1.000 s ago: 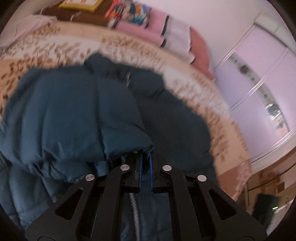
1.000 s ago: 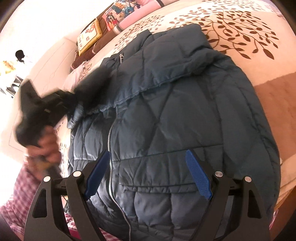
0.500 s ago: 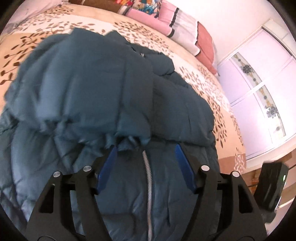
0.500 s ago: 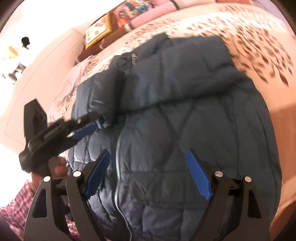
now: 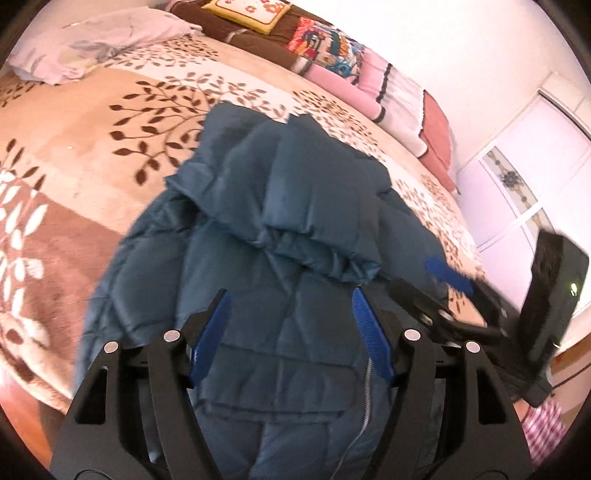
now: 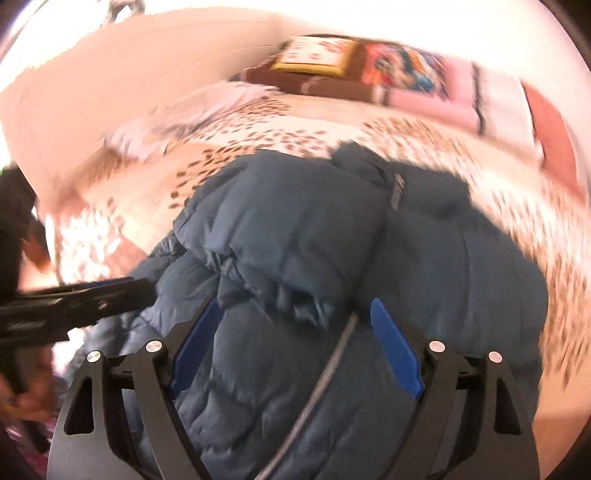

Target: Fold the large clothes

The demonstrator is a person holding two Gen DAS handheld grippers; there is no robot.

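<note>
A dark blue quilted jacket [image 5: 295, 258] lies across a bed, filling the centre and lower middle of both wrist views, with one sleeve folded over its front and a silver zipper [image 6: 325, 373] running down toward the lower edge. The bed is covered by a plush blanket [image 5: 92, 155] in cream, tan and brown with a printed pattern of dark leafy branches; it fills the left and upper part of the left wrist view. Along the top of that frame sit a pale lilac pillow [image 5: 92, 48] at the upper left, a yellow-bordered cushion [image 5: 251, 11], a bright multicoloured cushion [image 5: 325, 44], and pink and white pillows [image 5: 391, 92] running toward the upper right. A white wall stands behind them, and pale wardrobe doors [image 5: 517, 184] with a decorated panel occupy the right edge. The left gripper [image 5: 291, 332] hovers over the jacket front with its blue pads well apart and nothing between them. The right gripper [image 6: 295, 350] is likewise spread wide above the zipper, gripping nothing; its view is blurred. A checked sleeve [image 5: 546, 432] shows at the lower right of the left wrist view.
</note>
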